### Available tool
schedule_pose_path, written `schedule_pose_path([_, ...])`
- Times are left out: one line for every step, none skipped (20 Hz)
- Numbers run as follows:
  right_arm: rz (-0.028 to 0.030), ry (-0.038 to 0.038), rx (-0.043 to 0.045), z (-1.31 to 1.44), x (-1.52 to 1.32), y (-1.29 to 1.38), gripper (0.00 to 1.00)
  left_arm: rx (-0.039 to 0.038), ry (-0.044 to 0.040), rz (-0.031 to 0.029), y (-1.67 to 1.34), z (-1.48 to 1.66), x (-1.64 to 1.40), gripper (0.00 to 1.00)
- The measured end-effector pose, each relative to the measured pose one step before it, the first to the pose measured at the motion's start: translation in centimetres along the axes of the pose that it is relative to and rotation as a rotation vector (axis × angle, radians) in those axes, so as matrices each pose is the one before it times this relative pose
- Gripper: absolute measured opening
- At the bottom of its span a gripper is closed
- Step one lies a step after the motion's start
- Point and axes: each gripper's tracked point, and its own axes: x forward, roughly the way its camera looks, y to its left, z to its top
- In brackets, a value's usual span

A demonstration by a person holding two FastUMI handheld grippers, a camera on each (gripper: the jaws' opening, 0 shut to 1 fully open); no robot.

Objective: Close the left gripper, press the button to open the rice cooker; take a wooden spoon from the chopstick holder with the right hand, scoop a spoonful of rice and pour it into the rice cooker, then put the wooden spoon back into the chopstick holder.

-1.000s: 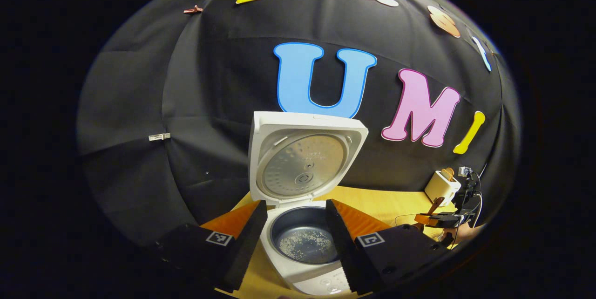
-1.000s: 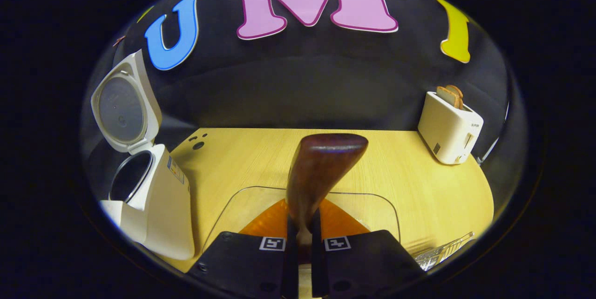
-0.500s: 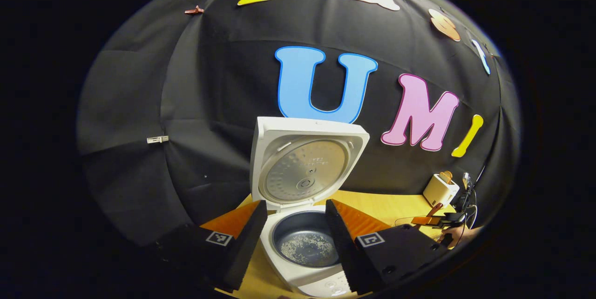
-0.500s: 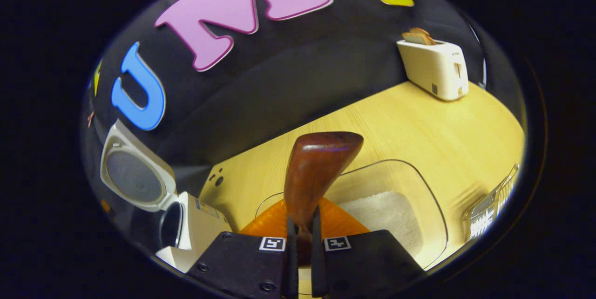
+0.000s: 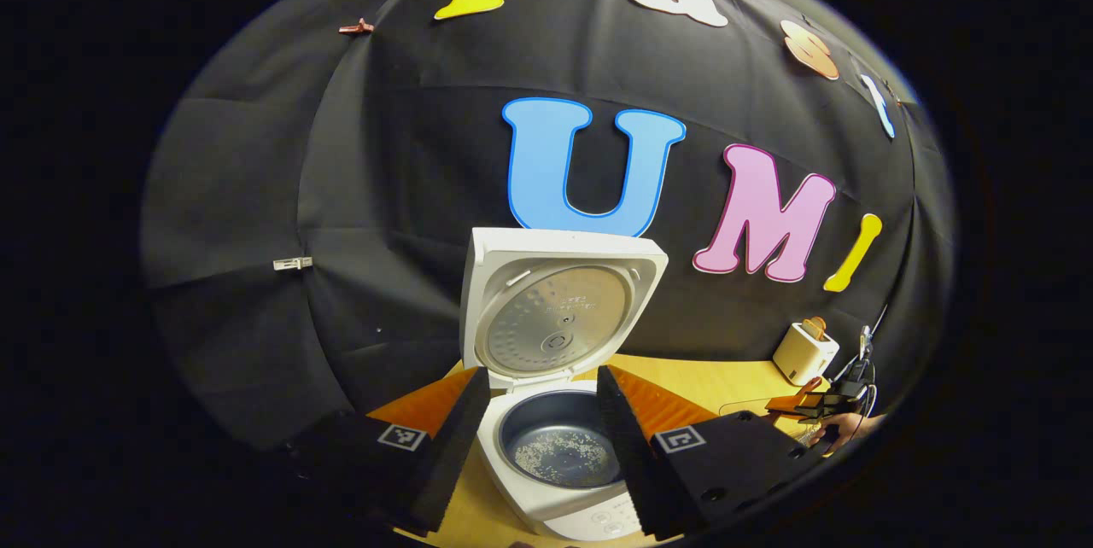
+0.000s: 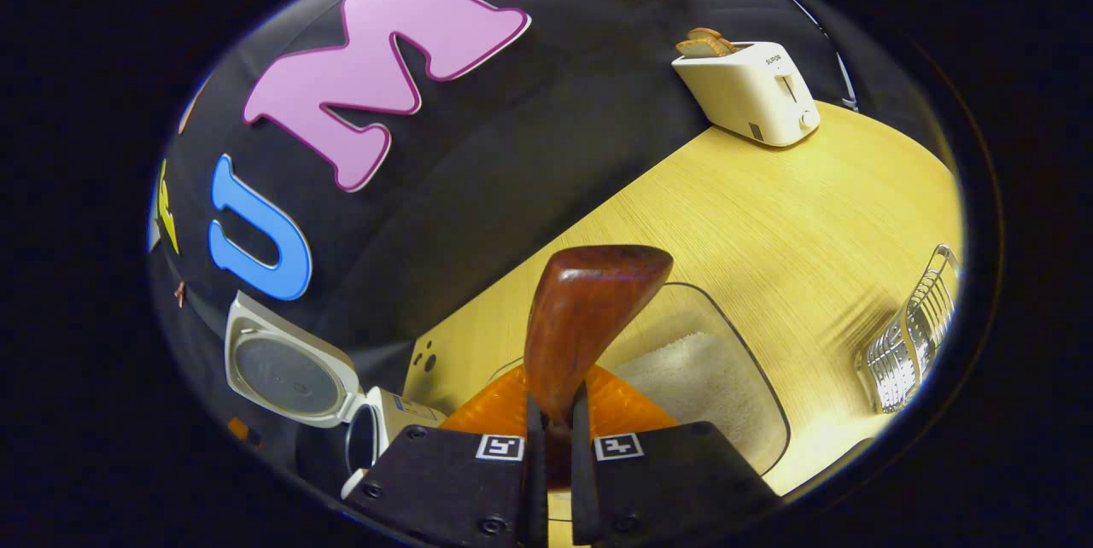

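Since a second ago: the right gripper [image 6: 551,411] has rolled over, so the table [image 6: 768,215] now slants in the right gripper view; the clear container of rice has come into sight beneath the spoon, and the wire holder shows more fully at the right edge. The left gripper has hardly moved.
Right gripper: its fingers are pinched close on the handle of the wooden spoon [image 6: 589,309], both pressing it, bowl end pointing away from the camera.
Wooden spoon: it hangs over the near edge of the clear container [image 6: 751,394]; whether it touches the rice I cannot tell.
Rice [image 6: 700,381]: a white heap lying inside the clear container.
Left gripper [image 5: 542,428]: held wide apart, nothing between the fingers, which frame the cooker's pot.
Rice cooker [image 5: 555,445]: lid [image 5: 559,309] standing upright and open; a thin scatter of grains lies on the dark pot's bottom.
Chopstick holder [image 6: 909,343]: a wire basket on the table, to the right of the container and apart from it.
Toaster [image 6: 751,91]: at the back of the table by the wall, bread sticking out of its slot.
Far off in the left gripper view: the other gripper with the spoon, and a hand [image 5: 841,427] behind it.
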Motion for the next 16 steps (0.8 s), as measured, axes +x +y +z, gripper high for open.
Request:
schedule_pose_path([-0.00658, -0.01881, 0.01559, 0.746, -0.483, -0.069, 0.15, 0.0002, -0.00438, -0.00031, -0.049, 0.053, -0.213, 0.82])
schedule_pose_path([-0.00092, -0.02299, 0.0091, 0.968, -0.329, 0.067, 0.15, -0.001, -0.00431, -0.00228, -0.074, 0.088, -0.192, 0.82])
schedule_pose_path([0.00664, -0.01716, 0.00942, 0.826, -0.303, 0.296, 0.15, -0.00121, -0.00363, -0.00142, -0.151, -0.007, -0.2, 0.82])
schedule_pose_path([0.01084, -0.00982, 0.0161, 0.701, -0.377, 0.607, 0.15, -0.00103, -0.00151, -0.00095, -0.092, 0.001, -0.213, 0.82])
schedule_pose_path([0.01645, -0.00802, 0.02361, 0.618, -0.449, 0.759, 0.15, -0.0024, -0.0009, -0.00213, -0.139, -0.17, -0.171, 0.82])
schedule_pose_path([0.01905, -0.01034, 0.02404, 0.651, -0.397, 0.849, 0.15, -0.00409, -0.00276, -0.00166, -0.051, -0.065, -0.165, 0.82])
schedule_pose_path([0.01722, -0.01087, 0.01731, 0.691, -0.341, 0.853, 0.15, -0.00517, -0.00172, -0.00224, -0.108, -0.133, -0.106, 0.82])
schedule_pose_path([0.01353, -0.00966, 0.01279, 0.613, -0.351, 0.829, 0.15, -0.00562, -0.00055, -0.00109, -0.056, -0.086, -0.153, 0.82])
schedule_pose_path([0.0125, -0.01105, 0.01438, 0.484, -0.264, 0.922, 0.15, -0.00533, -0.0002, -0.00178, -0.046, -0.134, -0.105, 0.82])
schedule_pose_path([0.01473, -0.00717, 0.01739, 0.318, -0.371, 1.096, 0.15, -0.00465, -0.00104, -0.00022, 0.004, 0.0, -0.138, 0.82])
schedule_pose_path([0.01248, 0.00229, 0.01276, 0.095, -0.243, 1.11, 0.15, -0.00467, -0.00212, 0.00069, 0.079, -0.071, -0.076, 0.82])
schedule_pose_path([0.01285, 0.00439, 0.00714, -0.086, -0.247, 1.273, 0.15, -0.0057, -0.00368, 0.0017, 0.105, 0.048, -0.136, 0.82])
schedule_pose_path([0.01519, 0.00149, 0.0012, 0.001, 0.187, 1.301, 0.16, -0.00647, -0.00481, 0.00199, 0.088, 0.024, -0.128, 0.82])
schedule_pose_path([0.01775, 0.00724, -0.00198, -0.281, 0.192, 1.221, 0.16, -0.00611, -0.00192, 0.00209, 0.138, 0.035, -0.138, 0.82])
schedule_pose_path([0.02478, 0.01457, -0.00129, -0.578, 0.164, 1.427, 0.15, -0.00392, -0.00145, 0.00416, 0.21, -0.141, -0.074, 0.82])
schedule_pose_path([0.02236, 0.0142, 0.00155, -0.945, 0.188, 1.804, 0.15, 0.00055, 0.00053, 0.00586, 0.296, -0.065, -0.134, 0.82])
